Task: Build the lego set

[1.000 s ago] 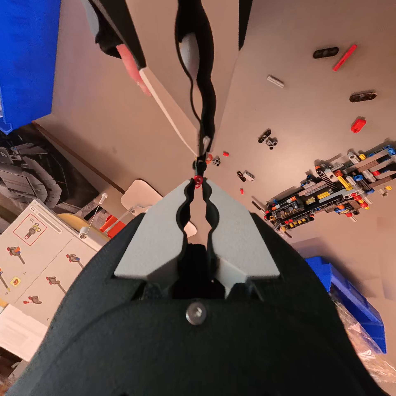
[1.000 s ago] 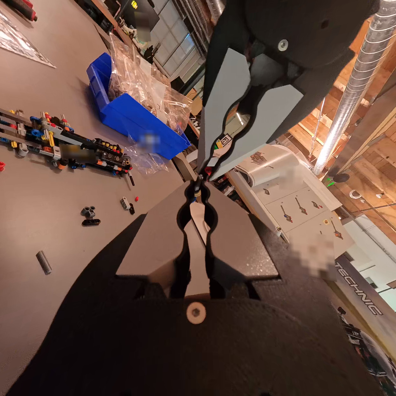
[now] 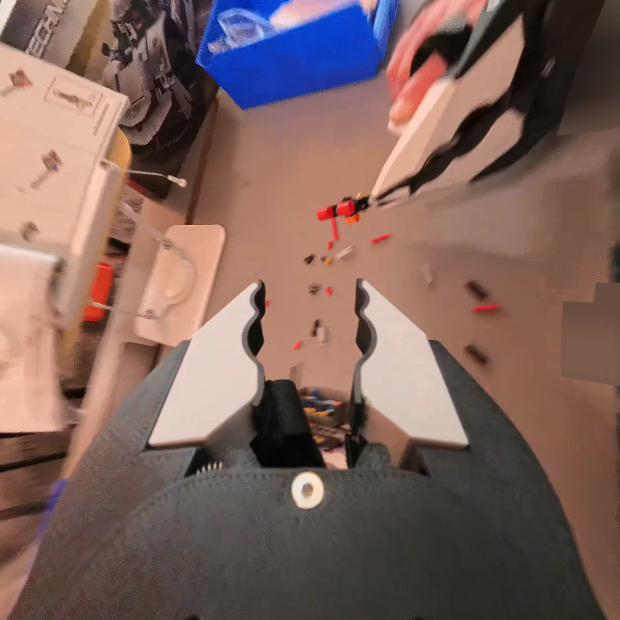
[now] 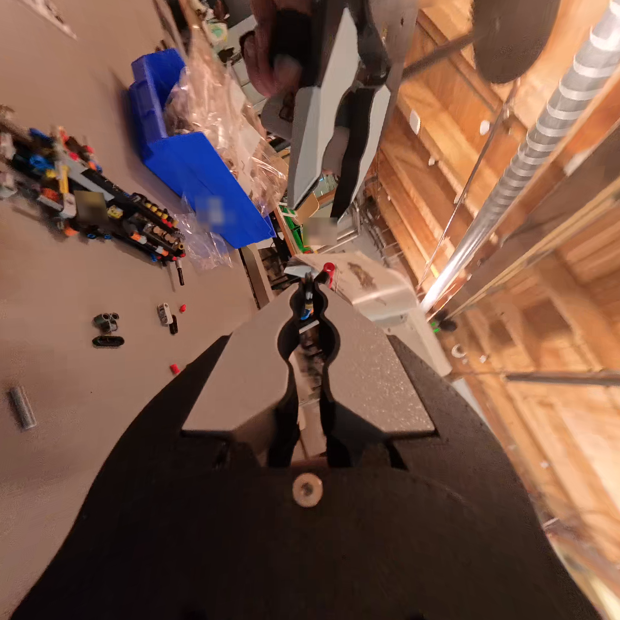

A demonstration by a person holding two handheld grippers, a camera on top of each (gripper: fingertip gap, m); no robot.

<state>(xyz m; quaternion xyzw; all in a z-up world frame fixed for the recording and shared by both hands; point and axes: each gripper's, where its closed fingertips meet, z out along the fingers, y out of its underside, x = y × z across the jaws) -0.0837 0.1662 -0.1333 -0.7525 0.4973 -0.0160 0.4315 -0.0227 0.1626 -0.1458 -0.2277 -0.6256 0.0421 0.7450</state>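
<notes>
My right gripper point(image 4: 310, 285) is shut on a small black and red Lego sub-assembly point(image 4: 326, 270) and holds it in the air. In the left wrist view the right gripper point(image 3: 379, 198) comes in from the upper right, with the small sub-assembly point(image 3: 339, 209) sticking out of its tips above the table. My left gripper point(image 3: 309, 285) is open and empty, a short way back from that piece. It also shows in the right wrist view point(image 4: 313, 208), jaws apart. The long, partly built Lego model point(image 4: 100, 201) lies on the table at the left.
Loose small pieces point(image 3: 315, 288) are scattered on the brown table point(image 3: 285, 151), with a grey tube point(image 4: 21, 406) and black links point(image 4: 107, 340). A blue bin point(image 4: 194, 167) holds plastic bags. An instruction booklet point(image 3: 50, 134) stands at the left, and another blue bin point(image 3: 292, 57) at the far edge.
My left gripper has let go of the small sub-assembly, opened and pulled away. The right gripper still holds the piece. Both views are blurred by motion.
</notes>
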